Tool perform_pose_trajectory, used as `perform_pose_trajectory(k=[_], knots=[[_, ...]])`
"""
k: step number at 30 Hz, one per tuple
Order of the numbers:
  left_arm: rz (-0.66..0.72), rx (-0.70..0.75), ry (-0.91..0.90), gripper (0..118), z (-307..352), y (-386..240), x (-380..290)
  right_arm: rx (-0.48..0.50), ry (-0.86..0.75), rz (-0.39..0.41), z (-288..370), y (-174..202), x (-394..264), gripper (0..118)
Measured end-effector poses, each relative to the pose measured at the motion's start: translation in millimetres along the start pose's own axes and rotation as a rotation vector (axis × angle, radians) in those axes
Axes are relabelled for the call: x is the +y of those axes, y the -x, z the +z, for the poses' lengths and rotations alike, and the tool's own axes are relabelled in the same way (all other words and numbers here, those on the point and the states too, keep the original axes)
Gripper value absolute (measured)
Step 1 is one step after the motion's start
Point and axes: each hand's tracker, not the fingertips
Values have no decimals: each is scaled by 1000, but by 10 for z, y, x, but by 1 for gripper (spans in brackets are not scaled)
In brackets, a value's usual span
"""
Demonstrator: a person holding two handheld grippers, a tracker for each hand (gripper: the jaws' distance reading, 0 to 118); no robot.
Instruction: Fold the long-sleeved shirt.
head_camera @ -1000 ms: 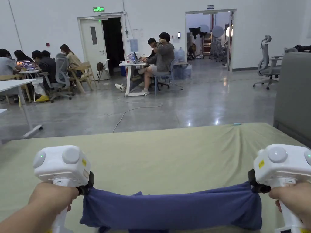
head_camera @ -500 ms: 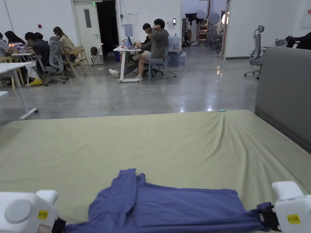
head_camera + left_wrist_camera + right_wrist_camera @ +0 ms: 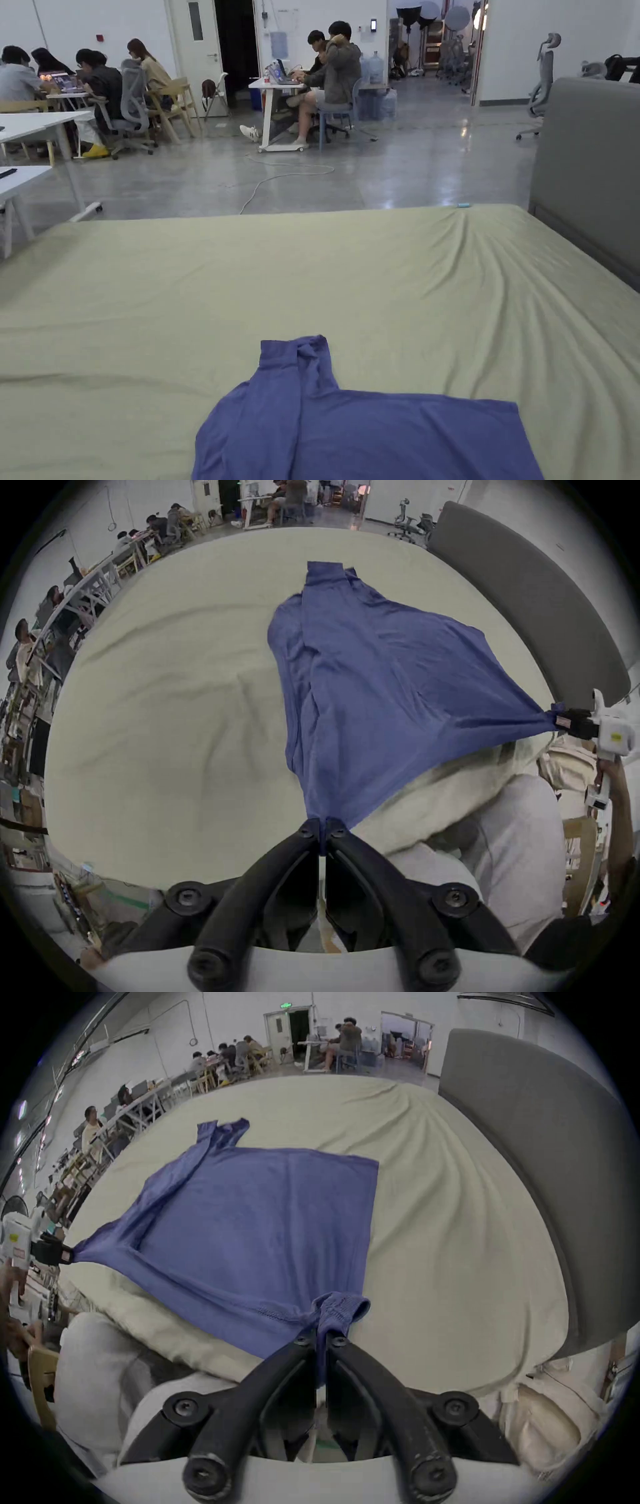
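Olive sheet covers the bed (image 3: 387, 275) before me, the blue long-sleeved shirt (image 3: 375, 431) spread flat on its near part. My left gripper (image 3: 323, 830) and right gripper (image 3: 322, 1338) each clench a near corner, pulling the hem taut.

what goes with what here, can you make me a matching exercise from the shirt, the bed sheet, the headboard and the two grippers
Column 1:
1. shirt
2. bed sheet
3. headboard
4. left gripper and right gripper

Column 2:
a. grey, upright at the bed's right side
b. pale green, wrinkled
c. shut on near corners of fabric
d. blue, spread on the bed

Pairs: 1-d, 2-b, 3-a, 4-c
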Motion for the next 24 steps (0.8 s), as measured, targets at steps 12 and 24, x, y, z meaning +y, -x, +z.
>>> perform_pose_trajectory(k=[12, 24], knots=[[66, -31, 143, 0, -690, 58, -386, -14, 157, -14, -570, -49, -374, 0], [73, -6, 155, 97, -603, 60, -247, -67, 247, -42, -643, -128, -132, 96]])
